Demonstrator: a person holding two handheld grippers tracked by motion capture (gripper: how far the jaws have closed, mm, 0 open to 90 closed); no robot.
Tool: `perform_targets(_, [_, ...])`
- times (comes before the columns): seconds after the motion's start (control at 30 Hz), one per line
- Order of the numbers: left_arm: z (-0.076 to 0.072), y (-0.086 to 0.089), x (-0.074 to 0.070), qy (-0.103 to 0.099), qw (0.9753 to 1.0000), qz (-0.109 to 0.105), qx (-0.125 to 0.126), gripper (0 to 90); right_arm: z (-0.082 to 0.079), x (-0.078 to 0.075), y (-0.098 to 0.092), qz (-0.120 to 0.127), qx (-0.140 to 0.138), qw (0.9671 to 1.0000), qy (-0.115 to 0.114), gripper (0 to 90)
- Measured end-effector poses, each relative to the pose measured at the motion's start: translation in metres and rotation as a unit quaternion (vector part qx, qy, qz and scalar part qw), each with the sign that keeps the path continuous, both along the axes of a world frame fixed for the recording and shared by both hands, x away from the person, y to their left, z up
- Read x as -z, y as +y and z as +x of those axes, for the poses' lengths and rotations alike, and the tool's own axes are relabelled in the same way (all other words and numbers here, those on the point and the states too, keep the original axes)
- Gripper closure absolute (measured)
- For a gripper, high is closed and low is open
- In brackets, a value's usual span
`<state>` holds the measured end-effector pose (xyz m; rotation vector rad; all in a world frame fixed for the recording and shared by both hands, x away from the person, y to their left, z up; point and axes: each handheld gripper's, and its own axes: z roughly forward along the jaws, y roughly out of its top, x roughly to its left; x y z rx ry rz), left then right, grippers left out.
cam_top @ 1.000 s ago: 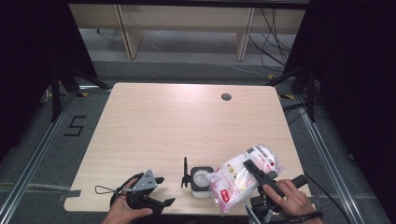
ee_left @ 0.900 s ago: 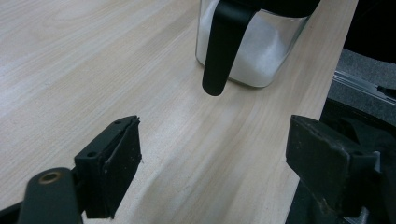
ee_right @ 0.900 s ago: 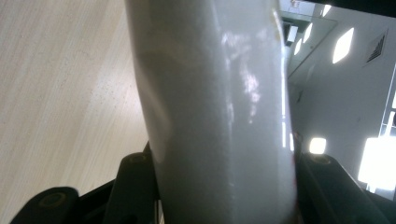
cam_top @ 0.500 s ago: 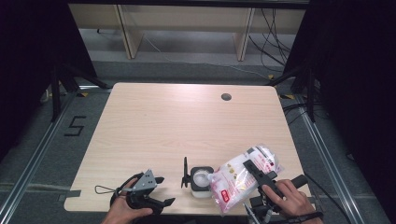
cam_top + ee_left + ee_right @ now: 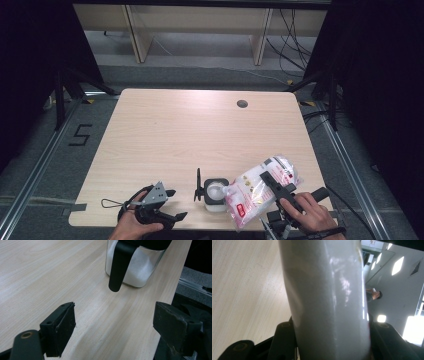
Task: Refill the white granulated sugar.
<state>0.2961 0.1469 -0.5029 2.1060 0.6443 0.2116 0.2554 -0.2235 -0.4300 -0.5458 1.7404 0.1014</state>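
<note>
A clear glass jar [image 5: 216, 194] holding white granules stands near the table's front edge, its black flip lid [image 5: 198, 185] standing open on its left side. My right gripper [image 5: 270, 181] is shut on a plastic bag [image 5: 252, 195] of white granules with a red and pink label, tilted with its lower end at the jar's mouth. In the right gripper view the bag [image 5: 327, 302] sits between the jaws of the right gripper [image 5: 329, 340]. My left gripper [image 5: 176, 204] rests open to the left of the jar. In the left gripper view the jar [image 5: 140, 272] and its black lid [image 5: 118, 265] lie ahead of the left gripper [image 5: 115, 327].
The light wooden table [image 5: 200, 135] has a round cable hole [image 5: 242, 104] near its far right. Its front edge runs just behind both hands. Beyond the table stand shelf legs and cables, and a "5" mark [image 5: 80, 135] is on the floor at the left.
</note>
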Motion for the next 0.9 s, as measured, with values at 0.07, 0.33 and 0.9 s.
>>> perform_targets(0.07, [-0.0016,-0.0010,0.0006,0.010,0.9999,-0.006,-0.010,17.6,0.0009,-0.0015,0.0010,-0.011,-0.010,0.9999,-0.004,57.1])
perform_targets(0.33, [-0.0015,-0.0007,0.0005,0.008,0.9999,-0.005,-0.009,17.7,0.0008,-0.0029,0.0021,-0.012,-0.007,0.9999,-0.002,57.1])
perform_targets(0.9, [-0.0020,-0.0003,-0.0003,0.009,0.9999,-0.007,-0.008,17.7,0.0012,-0.0020,-0.0020,0.012,0.001,0.9998,0.019,57.3])
